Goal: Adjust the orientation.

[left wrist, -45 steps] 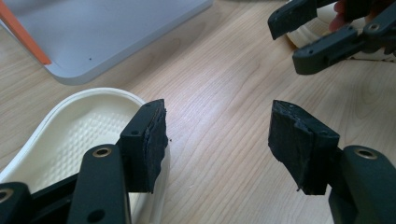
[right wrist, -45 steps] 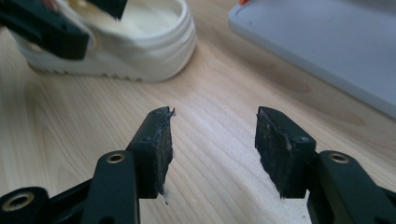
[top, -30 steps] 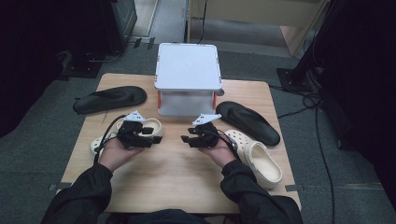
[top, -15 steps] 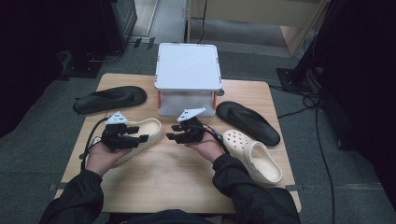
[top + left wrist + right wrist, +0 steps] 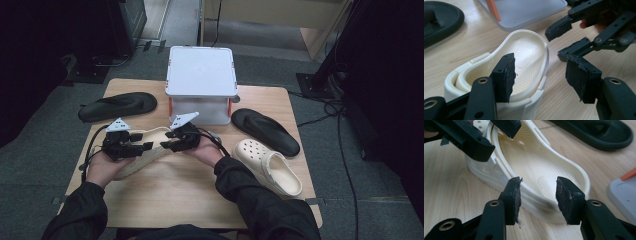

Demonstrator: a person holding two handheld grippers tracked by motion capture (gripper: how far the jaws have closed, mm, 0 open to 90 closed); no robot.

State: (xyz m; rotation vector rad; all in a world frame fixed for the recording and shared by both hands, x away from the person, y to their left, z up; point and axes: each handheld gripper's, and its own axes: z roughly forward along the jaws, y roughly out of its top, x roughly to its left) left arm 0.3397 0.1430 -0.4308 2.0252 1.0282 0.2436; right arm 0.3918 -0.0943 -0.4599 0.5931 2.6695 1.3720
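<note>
Wooden tabletop (image 5: 200,195) | both claws spread: left claw (image 5: 142,147), right claw (image 5: 170,142) straddling cream clog (image 5: 150,136) heel wall at 9 o'clock | pinch wall squarely

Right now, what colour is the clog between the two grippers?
Cream white. The clog shows best in the right gripper view, its textured footbed plainly visible.

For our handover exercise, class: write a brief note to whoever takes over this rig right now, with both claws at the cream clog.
Left claw: open, astride a side wall of the cream foam clog.
Right claw: open, its jaws just widened slightly, astride the clog's heel rim.
Clog lies on the wooden table, not gripped.
Second cream clog, two black sandals and shut white plastic box: untouched.
Left: probably close both claws and lift.
</note>
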